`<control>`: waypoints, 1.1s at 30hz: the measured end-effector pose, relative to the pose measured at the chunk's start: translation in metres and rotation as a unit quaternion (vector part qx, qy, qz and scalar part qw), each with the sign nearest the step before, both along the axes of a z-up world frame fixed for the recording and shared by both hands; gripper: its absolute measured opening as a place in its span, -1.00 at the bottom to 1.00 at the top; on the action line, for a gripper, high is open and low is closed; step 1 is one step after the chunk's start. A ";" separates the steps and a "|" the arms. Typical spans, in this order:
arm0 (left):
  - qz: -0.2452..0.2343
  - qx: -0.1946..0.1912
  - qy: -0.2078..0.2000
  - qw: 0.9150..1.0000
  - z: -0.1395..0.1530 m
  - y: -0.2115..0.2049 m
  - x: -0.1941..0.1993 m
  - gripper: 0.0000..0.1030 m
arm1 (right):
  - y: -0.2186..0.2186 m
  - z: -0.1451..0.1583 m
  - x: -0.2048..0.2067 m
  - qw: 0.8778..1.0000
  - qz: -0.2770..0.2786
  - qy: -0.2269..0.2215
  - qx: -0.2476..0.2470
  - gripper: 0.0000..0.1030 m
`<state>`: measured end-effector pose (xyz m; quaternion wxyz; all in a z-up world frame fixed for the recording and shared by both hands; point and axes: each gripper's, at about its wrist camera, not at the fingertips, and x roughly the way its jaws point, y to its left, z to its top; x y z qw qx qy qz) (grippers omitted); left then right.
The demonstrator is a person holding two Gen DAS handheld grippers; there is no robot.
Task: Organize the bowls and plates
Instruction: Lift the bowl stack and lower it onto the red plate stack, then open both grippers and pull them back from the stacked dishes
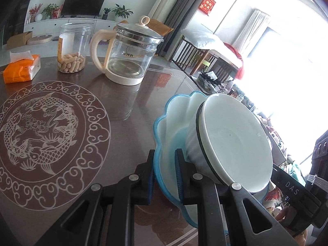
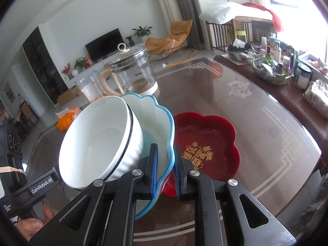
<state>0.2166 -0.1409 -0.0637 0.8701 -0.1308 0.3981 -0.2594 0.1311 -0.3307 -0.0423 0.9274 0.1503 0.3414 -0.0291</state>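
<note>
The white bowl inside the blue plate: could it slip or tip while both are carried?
The white bowl looks glazed and leans steeply in the tilted blue plate, so it may slide. Nothing grips it; both grippers pinch only the plate's rim. Probably fragile.

From my feed: white bowl [image 2: 98,141] with a black rim line, blue scalloped plate [image 2: 162,127], red tray [image 2: 225,135] with gold lettering, brown table [image 1: 127,102] with what looks like a pale fish motif.
</note>
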 end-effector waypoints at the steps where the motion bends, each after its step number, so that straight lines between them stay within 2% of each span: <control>1: -0.004 0.002 -0.001 1.000 -0.002 -0.010 0.004 -0.67 | -0.010 -0.001 0.004 1.000 -0.008 0.000 -0.001 -0.69; 7: -0.025 0.021 0.003 0.999 -0.020 -0.055 0.023 -0.67 | -0.058 -0.026 0.020 0.999 -0.050 0.003 0.017 -0.69; 13: -0.030 0.034 0.023 0.999 -0.050 -0.065 0.023 -0.66 | -0.076 -0.061 0.017 0.997 -0.069 0.020 0.036 -0.69; 16: -0.035 0.048 0.009 0.998 -0.048 -0.067 0.019 -0.66 | -0.073 -0.065 0.013 0.997 -0.067 0.013 0.024 -0.69; 19: -0.040 0.055 -0.002 0.998 -0.041 -0.066 0.016 -0.66 | -0.077 -0.068 0.012 0.997 -0.071 0.008 0.038 -0.68; 23: -0.020 0.076 -0.033 0.996 -0.026 -0.053 0.012 -0.61 | -0.074 -0.062 0.008 0.997 -0.073 -0.002 0.031 -0.50; 25: -0.010 0.081 -0.030 0.996 -0.022 -0.043 0.011 -0.49 | -0.076 -0.055 0.005 0.996 -0.081 -0.007 0.024 -0.31; 26: 0.000 0.089 -0.031 0.996 -0.019 -0.038 0.009 -0.34 | -0.078 -0.051 0.002 0.996 -0.085 -0.010 0.027 -0.24; 27: 0.010 0.100 -0.038 0.994 -0.016 -0.032 0.005 -0.04 | -0.079 -0.048 -0.002 0.996 -0.088 -0.014 0.030 -0.03; 28: 0.018 0.111 -0.050 0.992 -0.012 -0.026 0.000 0.15 | -0.081 -0.043 -0.008 0.995 -0.094 -0.019 0.030 0.16; 29: 0.027 0.118 -0.068 0.990 -0.008 -0.020 -0.008 0.48 | -0.081 -0.038 -0.016 0.994 -0.104 -0.024 0.025 0.24; 30: 0.037 0.128 -0.089 0.987 -0.002 -0.015 -0.017 0.64 | -0.080 -0.032 -0.024 0.993 -0.116 -0.030 0.017 0.32; 32: 0.048 0.163 -0.129 0.977 0.010 -0.010 -0.038 0.72 | -0.076 -0.021 -0.043 0.990 -0.134 -0.038 0.009 0.38; 33: 0.047 0.180 -0.141 0.972 0.014 -0.009 -0.050 0.82 | -0.072 -0.017 -0.052 0.989 -0.142 -0.035 0.008 0.46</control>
